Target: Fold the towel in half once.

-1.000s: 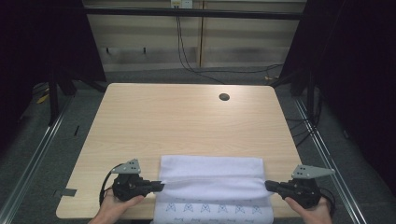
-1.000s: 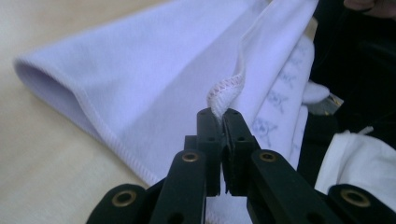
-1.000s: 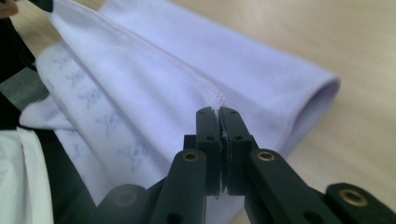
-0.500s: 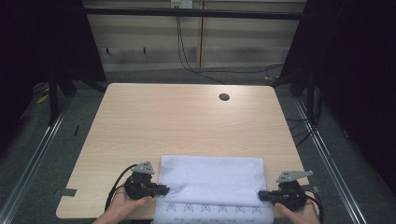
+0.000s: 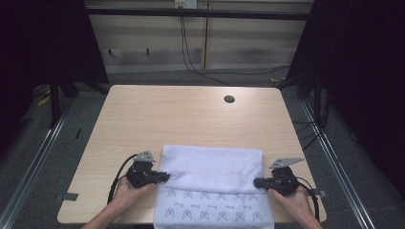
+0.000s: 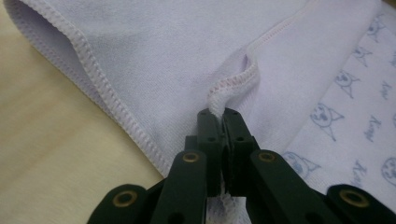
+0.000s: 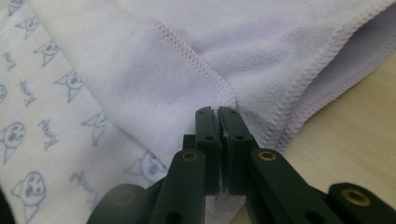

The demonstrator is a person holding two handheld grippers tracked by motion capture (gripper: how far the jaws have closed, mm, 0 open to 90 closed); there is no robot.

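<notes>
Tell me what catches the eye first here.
A white towel lies at the table's near edge, its far part folded over a layer printed with blue cat faces. The left gripper and the right gripper each pinch a stitched hem at the towel's two sides, jaws shut on the cloth. A small dark hole sits near the far edge.

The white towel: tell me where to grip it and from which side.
Grip the towel at the two ends of its folded-over stitched hem, coming in level from the left and right sides. The left gripper and right gripper are shut on the hem there; the raised hem edge gives the jaws purchase.
</notes>
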